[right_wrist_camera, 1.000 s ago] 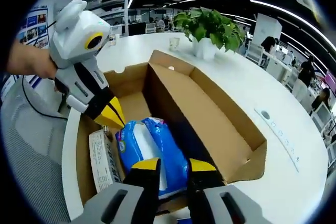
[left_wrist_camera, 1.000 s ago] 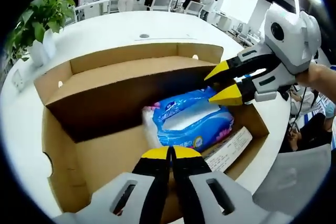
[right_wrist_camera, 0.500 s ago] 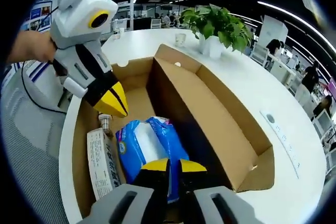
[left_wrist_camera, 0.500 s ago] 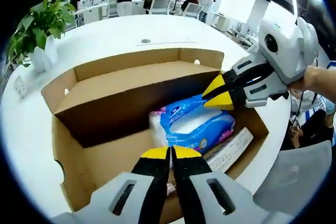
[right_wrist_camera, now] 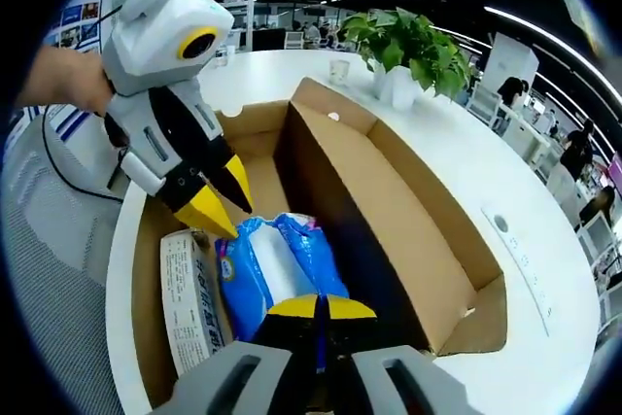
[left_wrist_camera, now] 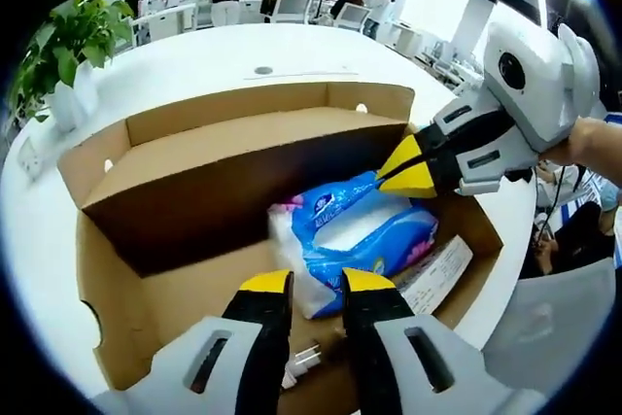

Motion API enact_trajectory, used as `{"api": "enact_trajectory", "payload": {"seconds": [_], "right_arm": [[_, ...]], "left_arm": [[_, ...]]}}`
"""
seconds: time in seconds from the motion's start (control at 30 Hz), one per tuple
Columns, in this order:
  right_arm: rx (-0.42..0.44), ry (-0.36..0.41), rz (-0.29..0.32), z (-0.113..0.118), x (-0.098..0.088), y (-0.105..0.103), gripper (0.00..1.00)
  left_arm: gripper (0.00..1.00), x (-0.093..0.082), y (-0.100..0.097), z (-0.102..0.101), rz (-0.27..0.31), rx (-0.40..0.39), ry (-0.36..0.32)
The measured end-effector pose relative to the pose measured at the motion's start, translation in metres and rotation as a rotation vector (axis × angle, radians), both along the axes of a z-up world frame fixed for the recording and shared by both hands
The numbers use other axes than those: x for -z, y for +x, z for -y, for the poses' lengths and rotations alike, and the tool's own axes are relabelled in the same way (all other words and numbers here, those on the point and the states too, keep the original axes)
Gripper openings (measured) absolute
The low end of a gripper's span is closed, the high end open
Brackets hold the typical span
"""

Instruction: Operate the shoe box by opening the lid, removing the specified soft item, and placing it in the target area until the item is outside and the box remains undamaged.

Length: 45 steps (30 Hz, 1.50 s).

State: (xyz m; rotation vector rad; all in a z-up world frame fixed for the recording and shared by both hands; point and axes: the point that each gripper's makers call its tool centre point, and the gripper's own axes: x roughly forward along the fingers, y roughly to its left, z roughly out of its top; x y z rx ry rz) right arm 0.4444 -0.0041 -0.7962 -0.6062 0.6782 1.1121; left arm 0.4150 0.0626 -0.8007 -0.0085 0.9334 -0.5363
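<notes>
An open cardboard shoe box sits on a white table, its lid folded back. Inside lies a blue and white soft pack. My left gripper hovers over the pack's near end, jaws slightly apart with nothing between them. From the right, my right gripper reaches in, its yellow tips pinched on the pack's far corner. In the right gripper view the box runs away from me, the right gripper is shut at the pack's near end, and the left gripper points down beside it.
A white printed carton lies in the box beside the pack. A potted plant and a small cup stand on the round table. A hand holds the left gripper. People work at desks behind.
My right gripper has closed on the pack's end, from open around it a second ago. My left gripper's jaws have parted from shut to slightly open. The pack has shifted little.
</notes>
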Motion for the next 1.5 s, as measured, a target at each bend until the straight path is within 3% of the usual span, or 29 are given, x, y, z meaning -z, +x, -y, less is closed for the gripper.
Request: {"api": "enact_trajectory", "payload": {"seconds": [0.43, 0.8, 1.5], "right_arm": [[0.0, 0.003, 0.005, 0.001, 0.0, 0.0, 0.0], [0.001, 0.0, 0.015, 0.004, -0.001, 0.001, 0.0], [-0.001, 0.016, 0.054, 0.005, -0.019, 0.002, 0.0]], "left_arm": [[0.14, 0.015, 0.005, 0.001, -0.043, -0.022, 0.004], [0.01, 0.02, 0.007, 0.002, -0.031, 0.0, 0.051], [0.0, -0.003, 0.003, -0.002, 0.013, -0.026, 0.023]]}}
